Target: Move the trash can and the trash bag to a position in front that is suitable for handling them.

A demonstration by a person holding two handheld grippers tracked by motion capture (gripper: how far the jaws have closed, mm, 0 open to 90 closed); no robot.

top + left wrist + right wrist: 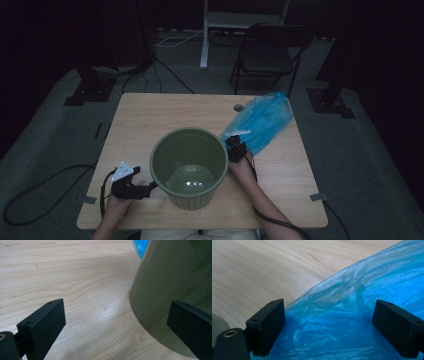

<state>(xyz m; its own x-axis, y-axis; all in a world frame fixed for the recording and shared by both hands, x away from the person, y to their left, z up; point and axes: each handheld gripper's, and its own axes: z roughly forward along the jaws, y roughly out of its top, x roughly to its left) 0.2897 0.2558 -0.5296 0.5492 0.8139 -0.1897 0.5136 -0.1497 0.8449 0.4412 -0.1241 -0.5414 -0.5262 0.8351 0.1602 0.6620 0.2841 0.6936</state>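
Note:
A green plastic bucket (188,165) stands upright at the middle front of the wooden table (145,120). A crumpled blue plastic bag (262,120) lies to its right, reaching toward the far right corner. My left gripper (147,189) sits low at the bucket's left side, open, with the bucket wall (172,277) in front of its right jaw. My right gripper (236,149) is at the bag's near end, open, and the blue bag (352,322) lies between its jaws without being pinched.
A small grey round object (238,107) lies on the table behind the bag. A folding chair (267,52) and a white stand (205,35) are on the floor beyond the table. Cables (30,195) trail on the carpet at left.

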